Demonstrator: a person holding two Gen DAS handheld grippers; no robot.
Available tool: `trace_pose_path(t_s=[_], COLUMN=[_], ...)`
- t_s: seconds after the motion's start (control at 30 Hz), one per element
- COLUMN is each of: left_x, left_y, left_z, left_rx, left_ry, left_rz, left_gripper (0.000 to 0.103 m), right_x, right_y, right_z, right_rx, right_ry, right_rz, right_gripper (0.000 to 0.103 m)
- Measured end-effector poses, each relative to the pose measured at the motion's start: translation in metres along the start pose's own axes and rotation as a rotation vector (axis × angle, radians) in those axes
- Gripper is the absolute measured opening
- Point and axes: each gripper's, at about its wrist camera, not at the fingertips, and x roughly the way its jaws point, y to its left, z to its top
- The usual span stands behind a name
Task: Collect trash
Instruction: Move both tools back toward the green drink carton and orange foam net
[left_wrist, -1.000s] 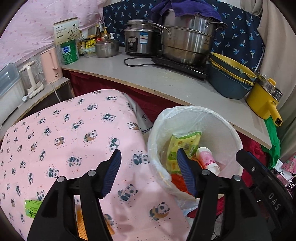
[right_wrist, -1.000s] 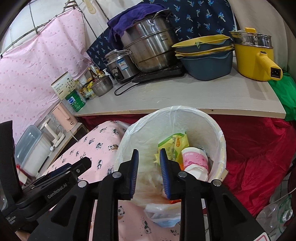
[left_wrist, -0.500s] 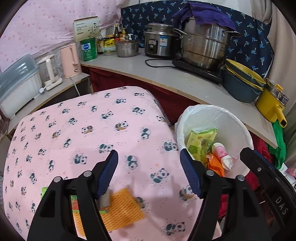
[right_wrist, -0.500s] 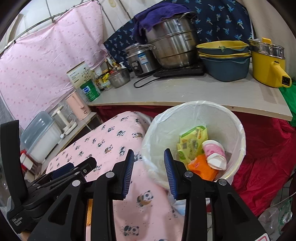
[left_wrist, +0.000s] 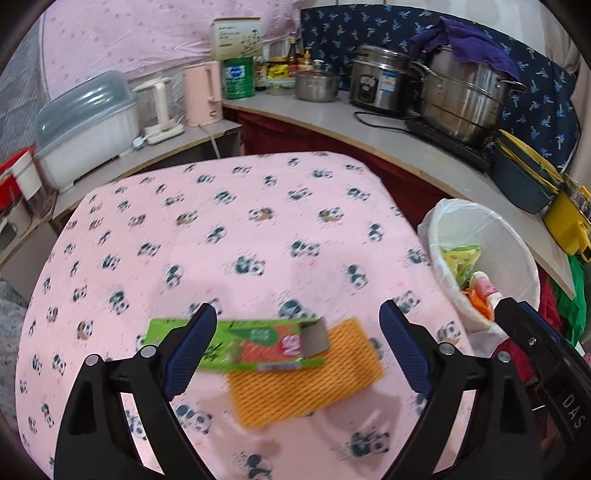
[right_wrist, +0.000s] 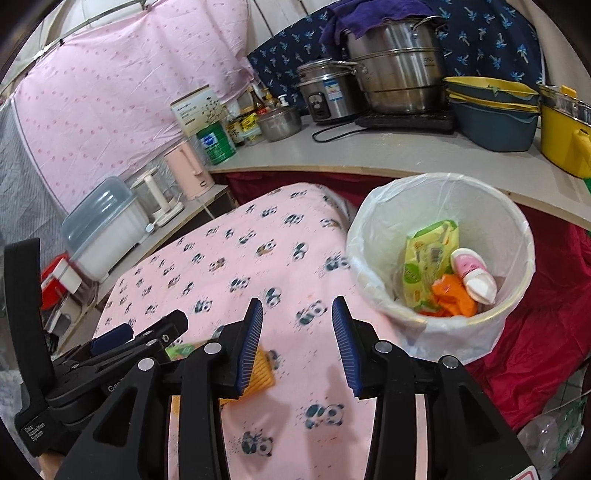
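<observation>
The left claw (left_wrist: 297, 341) is nearest its camera, its blue-padded fingers (left_wrist: 188, 350) spread wide apart with nothing between them. It hovers over the near part of the bench (left_wrist: 229, 229), which is covered by a pink cloth printed with pandas. Directly under the gap lie two pieces of trash: a flattened green and red carton (left_wrist: 240, 347) with one grey flap standing up at its right end, and an orange mesh sheet (left_wrist: 306, 376) partly under the carton's right end and extending toward the near right corner of the bench. The carton's left end runs behind the left finger. In the right wrist view, the right claw (right_wrist: 297, 341) is also parted, at a narrower gap, and empty; it sits above the bench's right edge, with the left claw's body (right_wrist: 110, 365) low at its left and a corner of the orange mesh sheet (right_wrist: 260, 373) visible beside its left finger. Just beyond the bench's right edge stands a white bin (right_wrist: 439, 192) lined with a plastic bag, holding a green snack packet (right_wrist: 428, 258), an orange wrapper (right_wrist: 452, 299) and a pink and white cup (right_wrist: 472, 273). Farther back, a grey counter (right_wrist: 369, 155) carries a large steel pot (right_wrist: 395, 62), a rice cooker (right_wrist: 327, 92), stacked blue and yellow basins (right_wrist: 495, 114) and a pink kettle (right_wrist: 188, 171).
</observation>
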Motion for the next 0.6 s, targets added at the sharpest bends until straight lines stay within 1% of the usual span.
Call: trace_pose_path(t_s=[0.03, 0.13, 0.37, 0.47, 0.57, 0.6], left_x=[0.001, 0.002, 0.001, 0.000, -0.004, -0.005], left_y=[0.007, 0.024, 0.064, 0.077, 0.085, 0.086], left_z=[-0.004, -0.013, -0.033, -0.043, -0.053, -0.055], left_rx=[-0.010, -0.051, -0.143, -0.161, -0.151, -0.148], left_ry=[0.009, 0.031, 0.064, 0.076, 0.079, 0.081], left_rz=[0.015, 0.020, 0.068, 0.082, 0.091, 0.093], left_gripper=[0.085, 0.086, 0.086, 0.086, 0.086, 0.086], right_x=[0.001, 0.005, 0.020, 0.027, 0.031, 0.033], right_y=[0.003, 0.013, 0.034, 0.041, 0.051, 0.054], right_z=[-0.003, -0.014, -0.039, -0.050, -0.062, -0.067], right_rx=[-0.008, -0.024, -0.063, -0.067, -0.076, -0.073], right_ry=[0.005, 0.029, 0.098, 0.132, 0.164, 0.185], right_rz=[0.002, 0.012, 0.029, 0.042, 0.064, 0.084], right_gripper=[0.039, 0.039, 0.039, 0.039, 0.039, 0.039])
